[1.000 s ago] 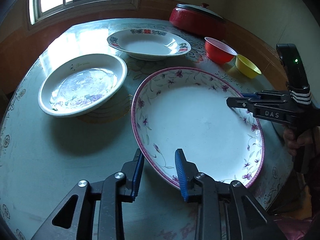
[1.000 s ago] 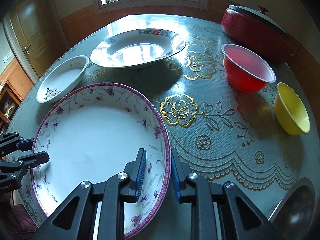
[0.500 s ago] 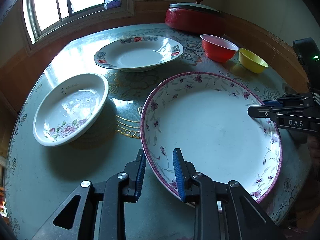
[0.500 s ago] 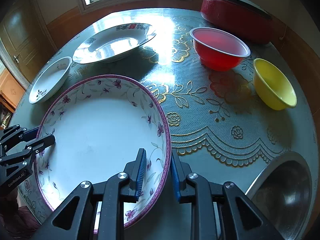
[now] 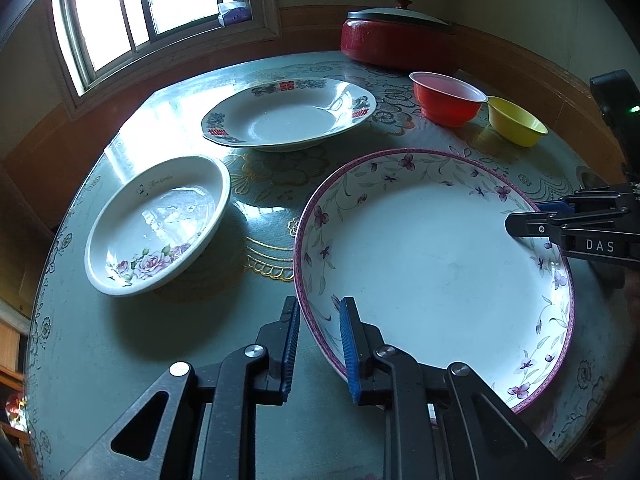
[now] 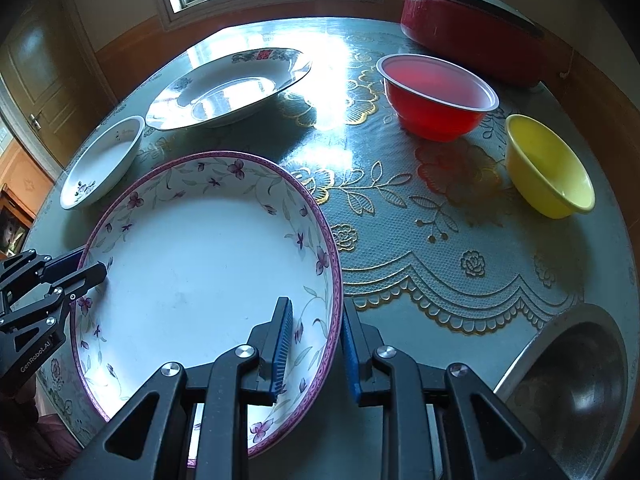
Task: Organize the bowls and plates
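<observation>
Both jaws on the large purple-rimmed floral plate [image 5: 436, 268], near the red plastic bowl [image 5: 446, 98].
Left gripper [image 5: 318, 344] jaws have just been closing across its near rim; right gripper [image 6: 316, 344] clamped on the opposite rim. Two-handed lift off the tabletop [image 5: 120, 344] looks imminent.

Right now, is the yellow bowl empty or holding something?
Empty. The yellow bowl sits upright on the table, and its bare yellow inside shows down to the bottom, nothing in it.

Daylit window [image 5: 152, 12], wood-panelled walls [image 5: 500, 52]
</observation>
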A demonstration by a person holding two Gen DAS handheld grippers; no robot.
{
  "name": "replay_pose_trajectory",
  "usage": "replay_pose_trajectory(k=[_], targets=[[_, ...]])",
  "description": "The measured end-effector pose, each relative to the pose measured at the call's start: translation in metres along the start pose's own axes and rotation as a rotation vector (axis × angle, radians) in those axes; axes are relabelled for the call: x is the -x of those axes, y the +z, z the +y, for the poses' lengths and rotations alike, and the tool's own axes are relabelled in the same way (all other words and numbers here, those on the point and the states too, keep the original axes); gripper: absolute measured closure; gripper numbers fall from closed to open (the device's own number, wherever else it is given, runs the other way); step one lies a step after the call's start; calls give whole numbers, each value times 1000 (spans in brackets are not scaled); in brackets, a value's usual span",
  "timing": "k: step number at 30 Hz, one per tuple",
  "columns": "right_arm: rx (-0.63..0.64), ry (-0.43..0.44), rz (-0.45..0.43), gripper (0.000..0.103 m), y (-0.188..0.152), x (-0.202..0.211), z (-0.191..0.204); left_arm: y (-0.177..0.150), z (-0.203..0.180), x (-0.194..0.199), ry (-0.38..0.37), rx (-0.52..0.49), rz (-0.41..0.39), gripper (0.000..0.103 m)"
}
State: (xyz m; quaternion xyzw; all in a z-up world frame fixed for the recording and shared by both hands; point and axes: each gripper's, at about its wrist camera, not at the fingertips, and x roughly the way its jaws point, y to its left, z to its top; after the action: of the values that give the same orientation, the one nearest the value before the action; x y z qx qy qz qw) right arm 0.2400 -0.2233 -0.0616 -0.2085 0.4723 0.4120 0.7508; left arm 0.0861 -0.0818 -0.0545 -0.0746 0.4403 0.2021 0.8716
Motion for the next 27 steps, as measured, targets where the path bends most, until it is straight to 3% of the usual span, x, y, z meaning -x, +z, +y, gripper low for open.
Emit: replay_pose_trajectory(k=[10,16,19,21,27], targets=[[-44,7,-27,80,10,6,-3,0,1,10,32,7,-39,82],[-125,44,-62,76,28,11,-8,4,16,16,7,52,-45,82],[-203,120,-94,76,40,15,-11,11,33,16,-35,97,-36,78],[-242,175,-116,74,51,16,-10,18,47,17,-51,119,-44,70],[-367,316,-134,68,84,4,-6,53,90,10,-63,179,-68,63]])
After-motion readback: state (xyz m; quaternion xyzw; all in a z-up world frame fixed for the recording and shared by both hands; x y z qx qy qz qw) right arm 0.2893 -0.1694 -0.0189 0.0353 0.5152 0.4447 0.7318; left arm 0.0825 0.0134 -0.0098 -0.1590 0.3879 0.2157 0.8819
